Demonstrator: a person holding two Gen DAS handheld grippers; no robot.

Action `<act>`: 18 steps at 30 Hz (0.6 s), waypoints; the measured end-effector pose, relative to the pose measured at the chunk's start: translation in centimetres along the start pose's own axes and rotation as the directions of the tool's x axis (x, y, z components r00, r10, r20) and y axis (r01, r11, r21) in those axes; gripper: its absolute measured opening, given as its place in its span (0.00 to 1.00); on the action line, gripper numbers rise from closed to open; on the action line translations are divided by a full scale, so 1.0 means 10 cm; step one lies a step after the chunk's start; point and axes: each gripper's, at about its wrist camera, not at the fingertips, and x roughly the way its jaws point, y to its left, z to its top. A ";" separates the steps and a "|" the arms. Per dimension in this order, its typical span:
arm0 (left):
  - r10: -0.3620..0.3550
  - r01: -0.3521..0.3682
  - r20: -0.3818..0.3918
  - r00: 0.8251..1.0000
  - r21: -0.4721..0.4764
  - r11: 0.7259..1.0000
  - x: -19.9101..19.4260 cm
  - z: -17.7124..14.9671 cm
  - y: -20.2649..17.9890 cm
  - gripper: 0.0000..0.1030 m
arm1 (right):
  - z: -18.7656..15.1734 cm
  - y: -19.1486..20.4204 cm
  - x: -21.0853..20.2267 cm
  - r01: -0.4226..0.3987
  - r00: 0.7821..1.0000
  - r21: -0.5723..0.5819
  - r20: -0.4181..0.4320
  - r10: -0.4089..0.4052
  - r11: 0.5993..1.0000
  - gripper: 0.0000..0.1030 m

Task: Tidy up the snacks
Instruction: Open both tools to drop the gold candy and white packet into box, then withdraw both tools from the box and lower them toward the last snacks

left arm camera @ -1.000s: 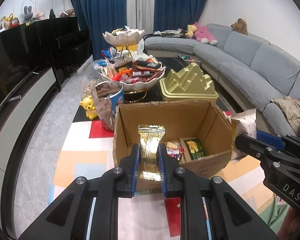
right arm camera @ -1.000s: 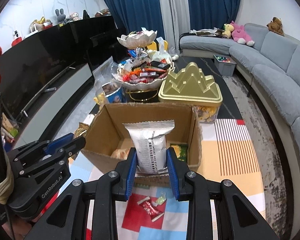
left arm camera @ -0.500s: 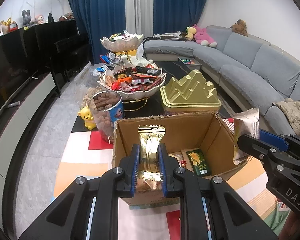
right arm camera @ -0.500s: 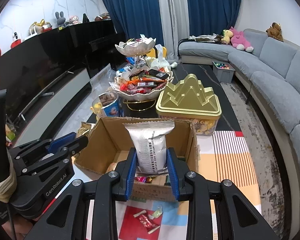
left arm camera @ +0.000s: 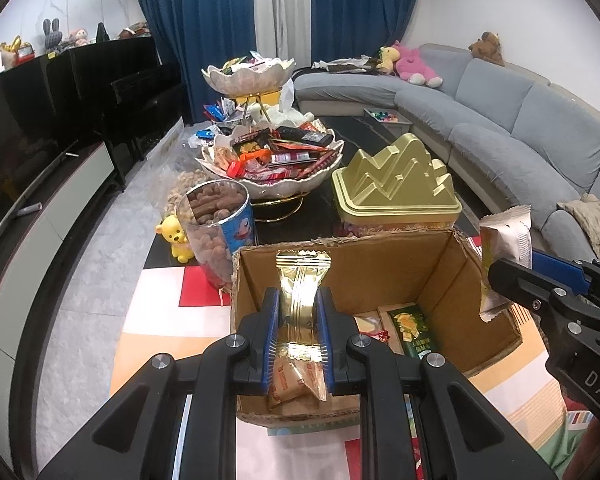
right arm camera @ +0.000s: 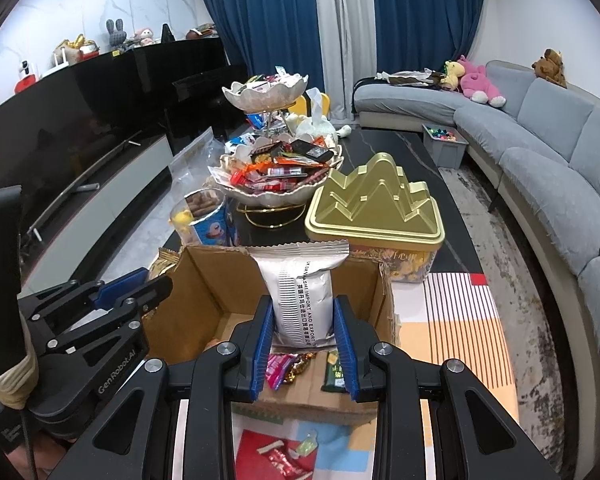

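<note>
- A clear round tub with a blue cartoon label (left arm camera: 220,236), full of brown snacks, stands at the far left, just past the left wall of the box. It is near that wall, so the side there is tight.
- The left gripper (left arm camera: 298,336) has its jaws clamped on a shiny gold snack packet (left arm camera: 302,292). The packet stands upright and is pinched near its lower half, likely so it can drop in bottom first.
- The gold packet hangs over the near left part of the open brown cardboard box (left arm camera: 380,264), above a small tan packet (left arm camera: 296,380) that lies inside.
- The box has its top open and its floor is partly bare, so I think there is room for both snacks. A green packet (left arm camera: 414,330) lies flat on its floor, to the right.
- The right gripper (right arm camera: 302,344) has its jaws clamped on a silver-white snack bag with black writing (right arm camera: 300,296). It too is held upright, over the near side of the box.
- Under the bag lie a pink wrapped sweet (right arm camera: 278,368) and another green one.
- The two grippers are side by side but apart, so they should not bump.
- A gold tin with a mountain-shaped lid (right arm camera: 376,208) sits on the dark bench (right arm camera: 440,176) right behind the box, near its back edge.
- Loose sweets lie on the bright mat (right arm camera: 456,320) in front of the box.
</note>
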 end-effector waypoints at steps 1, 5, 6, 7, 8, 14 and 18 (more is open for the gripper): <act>0.002 -0.002 -0.001 1.000 0.003 1.000 0.01 0.00 0.00 0.19 | 0.00 0.01 0.01 0.001 1.000 -0.004 -0.001 -0.001 1.000 0.30; 0.002 -0.002 -0.004 1.000 0.009 1.000 0.03 0.01 0.00 0.20 | 0.02 0.01 0.05 -0.002 1.000 -0.011 -0.005 0.002 1.000 0.30; 0.002 -0.002 -0.006 1.000 0.008 1.000 0.04 0.00 0.00 0.20 | 0.02 0.01 0.06 -0.004 1.000 -0.011 -0.008 0.004 1.000 0.30; 0.002 -0.002 -0.008 1.000 0.006 1.000 0.05 0.01 0.00 0.20 | 0.02 0.02 0.08 -0.008 1.000 -0.013 -0.013 0.008 1.000 0.30; 0.001 -0.001 -0.009 1.000 0.004 1.000 0.06 0.00 0.01 0.21 | 0.02 0.02 0.09 -0.010 1.000 -0.014 -0.015 0.010 1.000 0.30; -0.008 0.008 0.004 1.000 0.005 1.000 0.03 -0.01 0.01 0.53 | 0.03 0.01 0.06 -0.011 1.000 -0.013 -0.004 0.011 1.000 0.47; -0.007 0.007 0.004 1.000 0.008 1.000 0.02 -0.01 0.01 0.62 | 0.04 0.01 0.01 0.006 1.000 -0.009 0.015 -0.006 1.000 0.66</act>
